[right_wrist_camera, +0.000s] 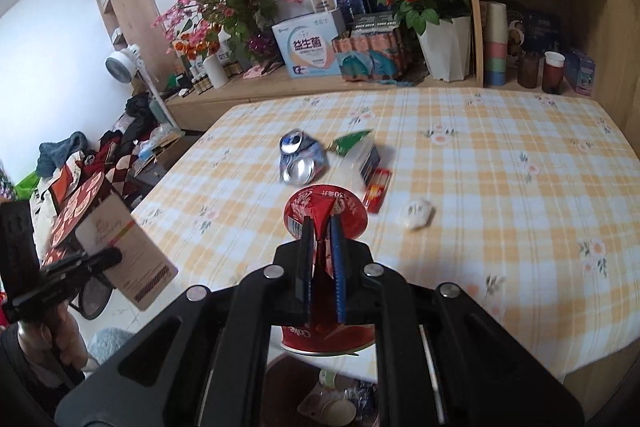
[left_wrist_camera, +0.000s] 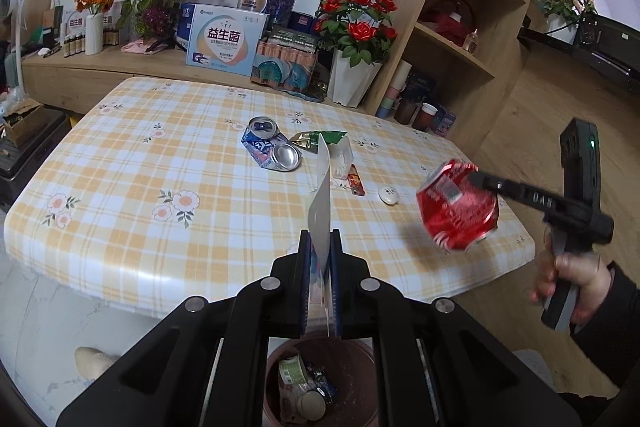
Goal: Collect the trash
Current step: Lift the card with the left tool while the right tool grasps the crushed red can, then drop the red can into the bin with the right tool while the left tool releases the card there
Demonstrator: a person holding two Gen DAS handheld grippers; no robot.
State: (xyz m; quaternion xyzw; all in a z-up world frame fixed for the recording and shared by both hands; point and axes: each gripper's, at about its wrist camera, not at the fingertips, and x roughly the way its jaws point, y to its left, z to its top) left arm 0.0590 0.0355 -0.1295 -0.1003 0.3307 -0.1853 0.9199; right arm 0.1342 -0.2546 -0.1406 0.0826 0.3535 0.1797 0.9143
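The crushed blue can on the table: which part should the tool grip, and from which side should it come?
Probably the creased middle of the crushed blue can, from above. It lies on its side on the checked tablecloth, folded so both round ends face up; the flattened waist is the narrowest part. Keep clear of the green wrapper beside it.

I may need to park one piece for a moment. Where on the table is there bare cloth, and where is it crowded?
Bare: the table's left half, left of the blue can, and the right part past the white lump. Crowded: mid-table, where blue can, green wrapper, clear box and red packet cluster.
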